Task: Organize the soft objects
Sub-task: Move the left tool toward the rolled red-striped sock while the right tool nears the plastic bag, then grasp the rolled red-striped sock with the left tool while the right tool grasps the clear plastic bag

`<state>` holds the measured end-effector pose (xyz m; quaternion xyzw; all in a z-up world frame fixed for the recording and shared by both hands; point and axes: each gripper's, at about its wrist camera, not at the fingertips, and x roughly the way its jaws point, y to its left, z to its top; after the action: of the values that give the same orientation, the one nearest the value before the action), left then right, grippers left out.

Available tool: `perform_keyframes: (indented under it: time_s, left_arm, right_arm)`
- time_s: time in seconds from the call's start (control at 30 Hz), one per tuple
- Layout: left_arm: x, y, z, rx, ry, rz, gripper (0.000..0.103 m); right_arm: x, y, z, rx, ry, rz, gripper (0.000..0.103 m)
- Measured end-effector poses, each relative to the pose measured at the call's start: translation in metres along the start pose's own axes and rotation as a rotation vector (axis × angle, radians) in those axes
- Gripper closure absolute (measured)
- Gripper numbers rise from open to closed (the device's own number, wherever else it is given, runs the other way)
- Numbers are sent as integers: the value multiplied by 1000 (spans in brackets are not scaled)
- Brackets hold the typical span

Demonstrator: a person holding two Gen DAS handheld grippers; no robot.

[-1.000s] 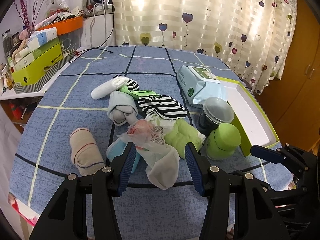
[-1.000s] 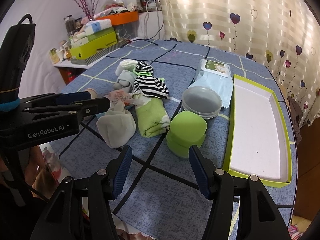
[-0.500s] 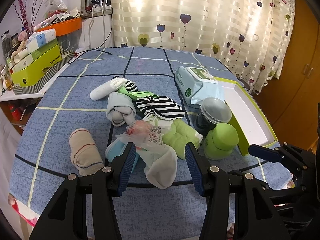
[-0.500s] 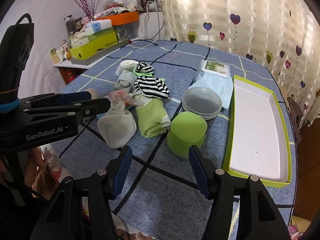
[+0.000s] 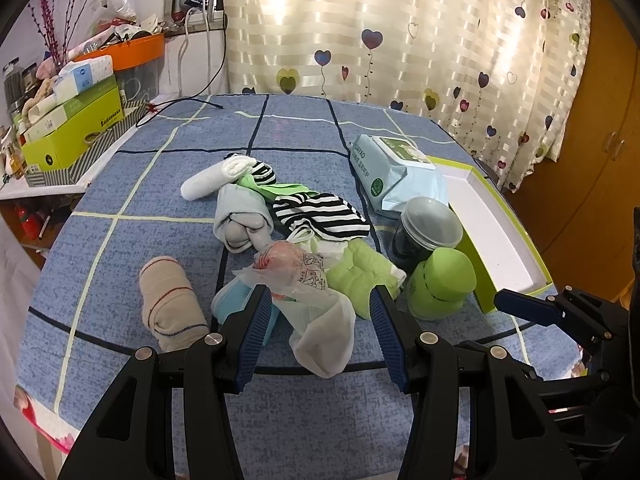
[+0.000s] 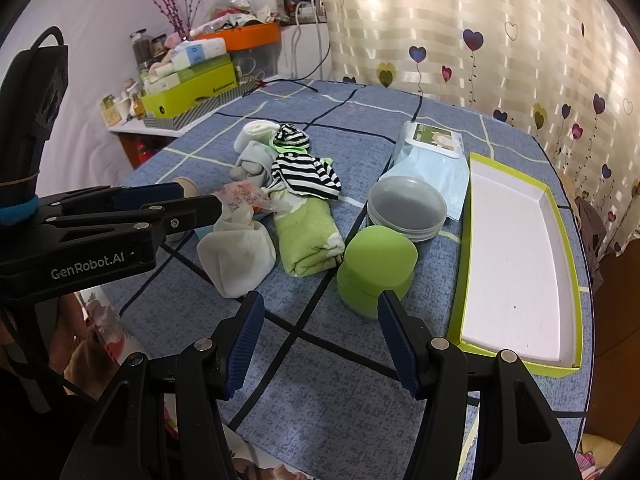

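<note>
White sock (image 5: 326, 338): nearest piece of the soft pile at the table's middle; long axis runs near to far, rounded end toward the near edge.
Plastic bag (image 5: 294, 270): crumpled on the sock's far end.
Green towel (image 6: 306, 232): folded just right of the sock, long axis near to far.
Striped sock (image 5: 320, 216): lies on the towel's far end.
Beige sock roll (image 5: 170, 308): alone at left, apart from the pile.
Left gripper (image 5: 318, 334): jaws wide, holding nothing; they frame the white sock from above the near edge; contact cannot be told.
Right gripper (image 6: 320, 338): jaws wide, empty, near the green jar (image 6: 376, 266).
Green tray (image 6: 560, 216): open and white inside, along the right edge.
Open room: bare blue tablecloth (image 5: 304, 128) far of the pile and a strip along the near edge.
</note>
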<state>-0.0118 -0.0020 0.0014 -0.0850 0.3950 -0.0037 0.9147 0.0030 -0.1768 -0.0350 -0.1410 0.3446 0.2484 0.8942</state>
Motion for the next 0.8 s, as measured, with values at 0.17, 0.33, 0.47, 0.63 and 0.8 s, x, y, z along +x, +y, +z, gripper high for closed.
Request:
perform_keyframes:
  time_s: [0.17, 0.33, 0.47, 0.63, 0.8]
  left_arm:
    - [0, 5, 0, -14, -2, -5, 51]
    - [1, 10, 1, -27, -3, -8, 51]
    - [2, 13, 1, -33, -5, -11, 51]
    - [3, 21, 1, -49, -12, -14, 51]
    - [5, 27, 2, -52, -11, 5, 51]
  right_arm:
    - [0, 3, 1, -3, 1, -1, 44]
    - [2, 9, 5, -15, 5, 1, 44]
    - [7, 9, 9, -24, 8, 4, 44]
    - [12, 10, 12, -33, 13, 7, 44]
    - [16, 14, 16, -48, 14, 14, 44]
